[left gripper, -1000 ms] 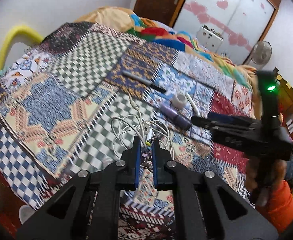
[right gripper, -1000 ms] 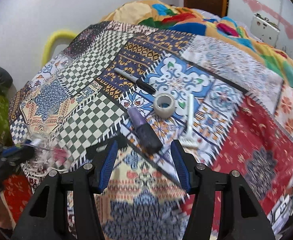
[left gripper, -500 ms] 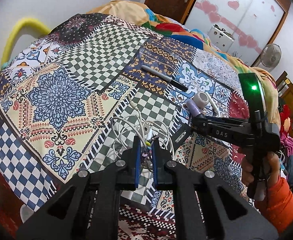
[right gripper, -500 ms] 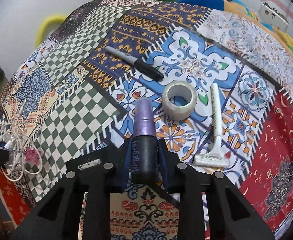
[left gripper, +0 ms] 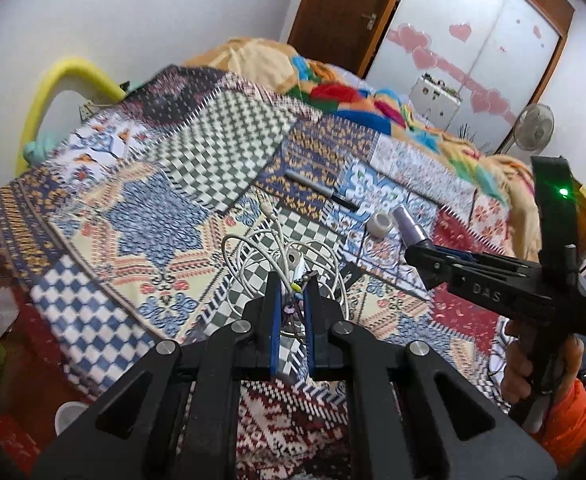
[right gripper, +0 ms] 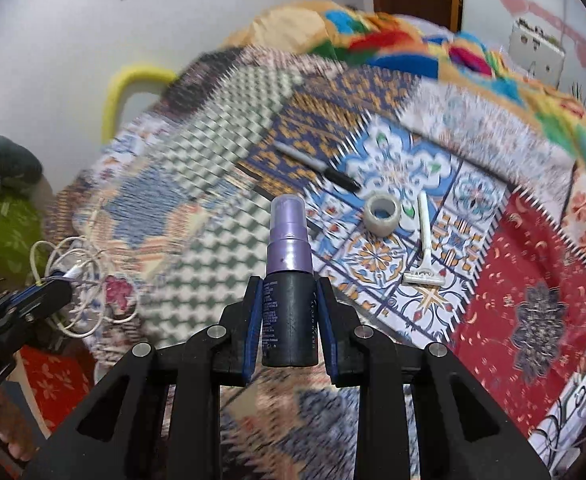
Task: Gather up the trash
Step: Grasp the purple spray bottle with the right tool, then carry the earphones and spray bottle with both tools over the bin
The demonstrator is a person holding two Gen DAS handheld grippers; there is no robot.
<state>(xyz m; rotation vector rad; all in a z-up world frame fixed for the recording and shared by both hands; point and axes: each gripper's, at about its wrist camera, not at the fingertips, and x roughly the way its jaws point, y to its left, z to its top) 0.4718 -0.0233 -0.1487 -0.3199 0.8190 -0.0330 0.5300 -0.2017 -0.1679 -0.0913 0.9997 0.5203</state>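
Note:
My right gripper (right gripper: 289, 284) is shut on a small spray bottle (right gripper: 289, 300) with a black body and purple cap, held above the patchwork quilt (right gripper: 513, 300). The bottle's cap (left gripper: 407, 226) shows beyond that gripper (left gripper: 417, 248) in the left wrist view. My left gripper (left gripper: 292, 292) is shut on a tangle of white cable (left gripper: 253, 256) with a small wrapper, lifted off the quilt; the cable also shows in the right wrist view (right gripper: 85, 280).
On the quilt lie a black marker (right gripper: 317, 168), a roll of clear tape (right gripper: 381, 214) and a white razor (right gripper: 424, 248). A yellow foam tube (left gripper: 53, 92) stands at the bed's far left. A wardrobe and a fan (left gripper: 535, 128) stand behind.
My right gripper has lifted the spray bottle off the quilt and drawn back. My left gripper still holds the cable and has pulled back a little.

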